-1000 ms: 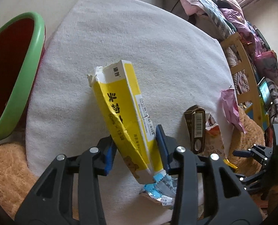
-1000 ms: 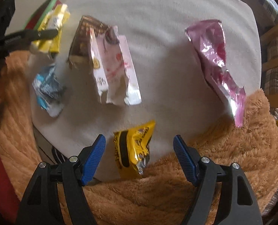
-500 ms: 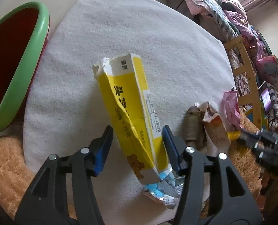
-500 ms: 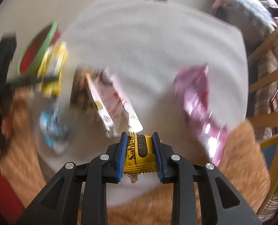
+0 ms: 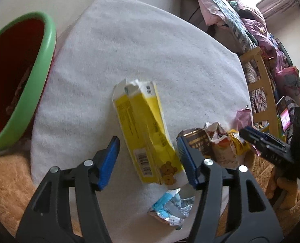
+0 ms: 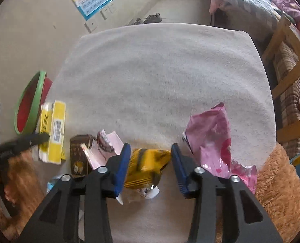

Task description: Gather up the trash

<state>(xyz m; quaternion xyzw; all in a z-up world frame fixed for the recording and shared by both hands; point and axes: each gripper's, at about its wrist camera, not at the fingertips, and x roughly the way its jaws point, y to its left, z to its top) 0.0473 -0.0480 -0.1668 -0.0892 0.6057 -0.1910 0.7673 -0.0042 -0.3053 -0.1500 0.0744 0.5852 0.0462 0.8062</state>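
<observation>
Left gripper spread wide, yellow carton loose between pads on white mat. Right gripper parted around yellow wrapper, grip unconfirmed. Risk: carton skids aside, wrapper slips before reaching bin.

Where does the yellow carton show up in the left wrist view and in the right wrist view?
Left wrist: the yellow carton sits at centre frame, between the left tool's spread fingers.
Right wrist: it lies at the far left edge, beside the left tool's dark finger.
Shared landmark: the green-rimmed red bin, left of the carton in both views.
</observation>
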